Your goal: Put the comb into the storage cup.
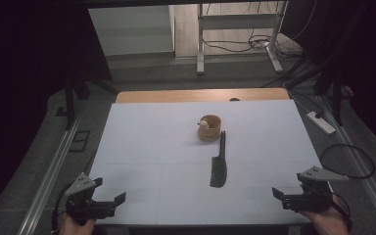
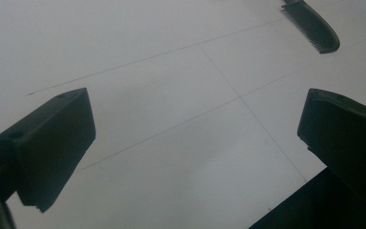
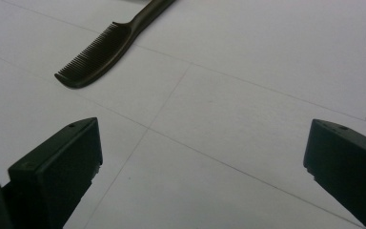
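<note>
Tabletop covered by a white sheet [image 1: 152, 147], seen from above, with a person's two hands entering at the bottom edge, each holding a black two-jaw gripper. The left gripper [image 1: 111, 201] sits low over the near left corner of the sheet, and the right gripper [image 1: 283, 195] sits low over the near right corner; both point inward toward the middle. Each gripper's jaws stand wide apart with nothing between them, which the left gripper view and the right gripper view confirm: bare white sheet shows in the gap between the two black jaws. A dark comb [image 1: 219, 164] lies flat near the centre of the sheet, well apart from both grippers, its handle pointing away from the person and its toothed end nearer to them. In the right gripper view the comb [image 3: 109, 45] lies ahead and to the left of the jaws. A small round wooden cup [image 1: 209, 127] stands upright just beside the comb's handle end, with a small pale object at its rim.
</note>
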`<act>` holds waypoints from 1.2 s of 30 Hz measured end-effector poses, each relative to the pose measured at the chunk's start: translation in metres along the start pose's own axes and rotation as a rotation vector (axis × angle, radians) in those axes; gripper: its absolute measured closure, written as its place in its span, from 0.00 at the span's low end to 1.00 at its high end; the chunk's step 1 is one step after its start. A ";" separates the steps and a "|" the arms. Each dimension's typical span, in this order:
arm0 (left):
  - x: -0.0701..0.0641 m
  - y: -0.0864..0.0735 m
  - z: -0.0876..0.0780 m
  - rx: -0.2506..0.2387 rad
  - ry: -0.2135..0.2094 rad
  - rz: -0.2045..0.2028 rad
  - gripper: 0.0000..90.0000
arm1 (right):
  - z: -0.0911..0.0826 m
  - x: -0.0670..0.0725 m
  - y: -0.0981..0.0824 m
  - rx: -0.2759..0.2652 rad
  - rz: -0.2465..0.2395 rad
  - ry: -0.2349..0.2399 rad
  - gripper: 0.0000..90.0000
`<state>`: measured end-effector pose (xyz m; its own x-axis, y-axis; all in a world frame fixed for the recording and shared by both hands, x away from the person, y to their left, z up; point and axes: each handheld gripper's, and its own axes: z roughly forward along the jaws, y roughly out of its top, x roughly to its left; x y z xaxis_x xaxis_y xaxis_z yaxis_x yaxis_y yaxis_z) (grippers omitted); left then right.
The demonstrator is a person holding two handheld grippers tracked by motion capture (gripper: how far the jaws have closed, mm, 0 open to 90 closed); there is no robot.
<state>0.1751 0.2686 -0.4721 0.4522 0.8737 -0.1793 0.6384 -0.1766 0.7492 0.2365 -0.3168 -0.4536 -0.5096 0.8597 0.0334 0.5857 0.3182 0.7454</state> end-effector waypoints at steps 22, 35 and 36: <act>0.004 0.000 0.001 0.006 -0.035 -0.016 0.01 | 0.002 -0.001 0.001 0.019 0.013 -0.007 0.00; 0.005 0.000 0.001 0.006 -0.042 -0.025 0.01 | 0.002 -0.001 0.002 0.023 0.017 0.020 0.00; 0.005 0.000 0.001 0.005 -0.043 -0.026 0.01 | 0.002 -0.001 0.002 0.023 0.021 0.029 0.00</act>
<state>0.1778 0.2729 -0.4736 0.4617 0.8579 -0.2256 0.6535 -0.1569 0.7405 0.2395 -0.3158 -0.4536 -0.5147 0.8547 0.0680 0.6103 0.3096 0.7292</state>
